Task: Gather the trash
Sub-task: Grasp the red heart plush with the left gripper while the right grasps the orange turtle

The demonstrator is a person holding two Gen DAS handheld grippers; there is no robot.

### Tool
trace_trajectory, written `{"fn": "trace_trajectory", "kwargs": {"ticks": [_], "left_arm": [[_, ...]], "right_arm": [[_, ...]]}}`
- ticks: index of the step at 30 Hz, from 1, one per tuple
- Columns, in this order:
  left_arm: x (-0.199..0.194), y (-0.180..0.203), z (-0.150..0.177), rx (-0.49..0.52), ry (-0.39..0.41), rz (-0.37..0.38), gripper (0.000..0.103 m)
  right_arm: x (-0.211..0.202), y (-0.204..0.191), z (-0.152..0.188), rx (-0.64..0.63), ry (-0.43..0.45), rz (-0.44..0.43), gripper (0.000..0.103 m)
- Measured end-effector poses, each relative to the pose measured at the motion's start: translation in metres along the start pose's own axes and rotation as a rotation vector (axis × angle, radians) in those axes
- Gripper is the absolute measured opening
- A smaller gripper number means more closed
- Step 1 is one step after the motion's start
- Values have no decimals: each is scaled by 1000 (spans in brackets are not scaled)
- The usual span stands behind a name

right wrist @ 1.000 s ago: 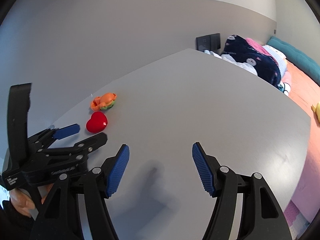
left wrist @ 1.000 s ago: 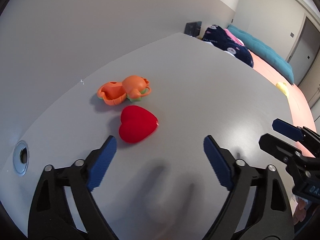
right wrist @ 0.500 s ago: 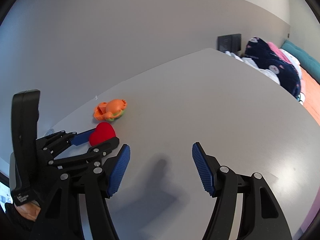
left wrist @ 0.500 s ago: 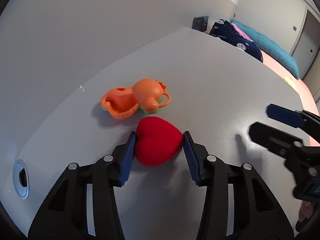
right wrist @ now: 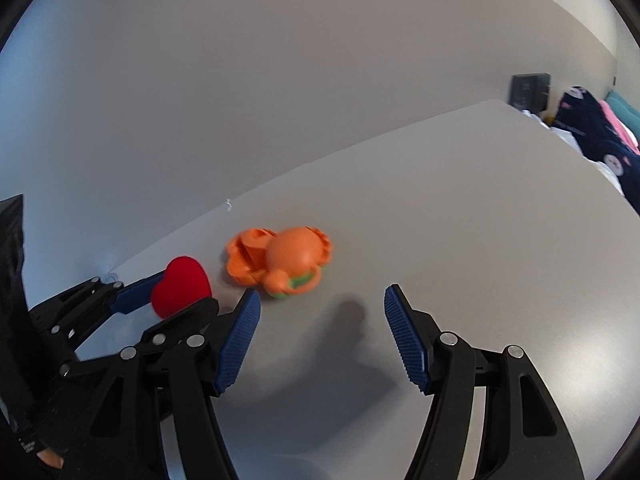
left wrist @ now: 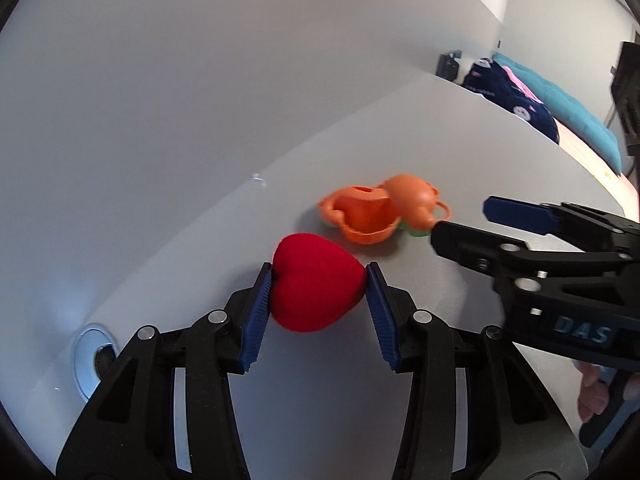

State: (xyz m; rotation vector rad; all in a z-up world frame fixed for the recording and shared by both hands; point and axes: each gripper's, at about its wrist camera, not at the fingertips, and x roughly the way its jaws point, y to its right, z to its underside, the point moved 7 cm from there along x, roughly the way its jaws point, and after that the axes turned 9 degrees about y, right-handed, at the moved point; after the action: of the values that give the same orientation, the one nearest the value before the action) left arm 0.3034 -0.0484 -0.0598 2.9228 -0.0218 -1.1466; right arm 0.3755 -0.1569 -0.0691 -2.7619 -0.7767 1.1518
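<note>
My left gripper [left wrist: 319, 280] sits nearest in the left wrist view, its two blue ribbed pads pressed against either side of a red, soft-looking heart-shaped object [left wrist: 316, 285]. My jaws have just been closing, and the heart is now clamped between them, its rounded lobes standing past my fingertips toward the far side. The heart seems to sit just above the pale grey table top [left wrist: 500, 144]; I cannot tell whether it touches. Near my left edge, a round metal-rimmed cable hole [left wrist: 93, 358] is set into the table.

My right gripper [right wrist: 322, 312] hangs with its blue pads well apart and nothing between them, only bare table and its own shadow. In the left wrist view it reaches in from the right, its dark tips just beside the orange toy.

Just beyond the heart lies an orange plastic toy with a rounded dome, a scalloped open shell and a green underside [right wrist: 280, 260], resting on the table and clear of both my grippers. From the right wrist view it is slightly left of the gap between my right fingers and a little farther.

Farther right, past the table edge, a dark navy fabric with white patterned faces [left wrist: 516, 102] lies heaped, with a teal cushion [left wrist: 576, 116] behind it. A small dark box [right wrist: 530, 90] stands at the far corner by the plain wall.
</note>
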Motion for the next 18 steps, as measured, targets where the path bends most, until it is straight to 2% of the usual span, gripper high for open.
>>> {"fn": "trace_trajectory", "kwargs": {"ticks": [5,11,13,17,18], "left_arm": [[1,-9,0,-17,-6,-12,45],[6,-12,1,-26,-21,-13,45],[6,-14,2,-28,-24,-12,45],[5,-13,4,-24,-26,-10,45],[7,-9,2,-21,-25,-10,45]], "right_arm": [[20,-13,-7,23,-5,-34,67],[41,-26,-11,3,-10,-26,66],[43,-28,-13,-10,-7,-23,57],[42,-31,-10,-25,-6,-40,52],[39,-32,-9,-31,-2,-38,41]]}}
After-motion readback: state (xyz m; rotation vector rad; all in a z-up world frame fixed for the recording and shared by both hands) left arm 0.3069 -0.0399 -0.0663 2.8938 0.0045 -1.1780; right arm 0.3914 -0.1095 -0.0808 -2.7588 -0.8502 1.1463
